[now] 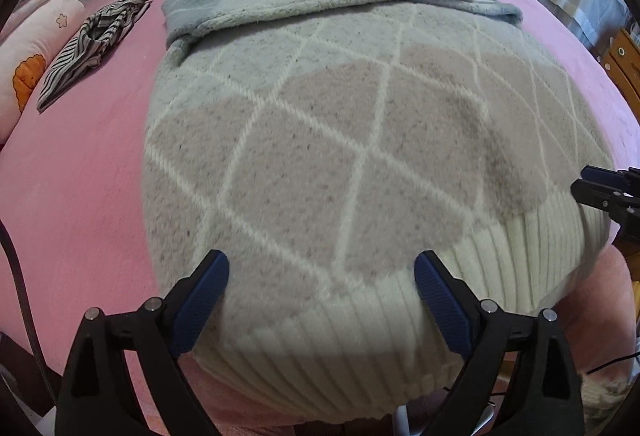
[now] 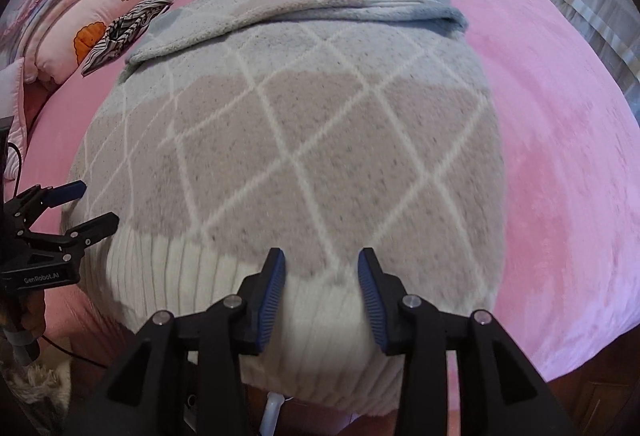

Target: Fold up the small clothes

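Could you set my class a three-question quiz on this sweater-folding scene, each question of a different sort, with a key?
1. True or false: the sleeves of the sweater are already folded across its upper part.
2. Multiple choice: which part of the sweater lies nearest both grippers? A) the collar B) the ribbed hem C) a cuff
3. Short answer: what lies on the pink bedspread between the sweater and the pillow?

Key
1. True: both sleeves lie crossed over the far end.
2. B: the left gripper and right gripper both stand open above the ribbed hem, gripping nothing.
3. A striped garment, crumpled.
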Motion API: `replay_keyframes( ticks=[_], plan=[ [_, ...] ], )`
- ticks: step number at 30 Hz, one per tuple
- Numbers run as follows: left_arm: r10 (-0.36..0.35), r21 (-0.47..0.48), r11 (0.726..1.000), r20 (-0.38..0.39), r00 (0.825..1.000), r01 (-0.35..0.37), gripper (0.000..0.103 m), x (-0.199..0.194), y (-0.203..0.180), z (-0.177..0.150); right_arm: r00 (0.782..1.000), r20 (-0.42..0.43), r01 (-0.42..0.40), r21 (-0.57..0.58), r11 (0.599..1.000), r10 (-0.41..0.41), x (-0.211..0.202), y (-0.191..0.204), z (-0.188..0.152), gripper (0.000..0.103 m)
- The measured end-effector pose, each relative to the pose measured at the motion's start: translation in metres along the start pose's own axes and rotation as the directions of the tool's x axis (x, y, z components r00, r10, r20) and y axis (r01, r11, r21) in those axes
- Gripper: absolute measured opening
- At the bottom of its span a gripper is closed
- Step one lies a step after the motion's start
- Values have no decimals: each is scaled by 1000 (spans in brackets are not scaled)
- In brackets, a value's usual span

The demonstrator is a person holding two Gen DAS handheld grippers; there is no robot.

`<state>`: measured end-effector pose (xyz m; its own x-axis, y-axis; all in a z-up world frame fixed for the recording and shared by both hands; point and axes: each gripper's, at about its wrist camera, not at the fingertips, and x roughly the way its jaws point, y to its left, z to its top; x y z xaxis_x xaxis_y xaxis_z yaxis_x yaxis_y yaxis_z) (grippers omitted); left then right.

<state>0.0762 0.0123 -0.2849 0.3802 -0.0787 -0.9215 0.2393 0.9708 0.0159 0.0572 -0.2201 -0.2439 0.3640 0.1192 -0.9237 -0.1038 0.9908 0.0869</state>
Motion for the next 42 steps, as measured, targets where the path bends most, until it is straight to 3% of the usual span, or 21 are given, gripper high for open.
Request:
replay_keyframes(
  ticks=[15,22,30,36,42],
  plan=[
    [-14,-25,1000,2,1000,14,94,-21,20,-43,999,-10,-40,49,998,41,-14,-30,-47,39],
    [-84,-149,986,-18,996,80,94,-27,51,-60,999,-16,-34,71,997,35,-25,-44,-65,39],
    [-171,-315,936,-13,985,158,94,-26,81,-80,996,-2,-85,208,975,87,-30,-80,-83,39],
    [-271,-426,868,20,962,254,94,-15,98,-89,984,36,-178,280,943,175,-28,-93,-82,39],
    [-291,-439,854,42,956,280,94,-11,112,-95,978,35,-206,274,939,205,-14,-87,-72,39]
  ],
)
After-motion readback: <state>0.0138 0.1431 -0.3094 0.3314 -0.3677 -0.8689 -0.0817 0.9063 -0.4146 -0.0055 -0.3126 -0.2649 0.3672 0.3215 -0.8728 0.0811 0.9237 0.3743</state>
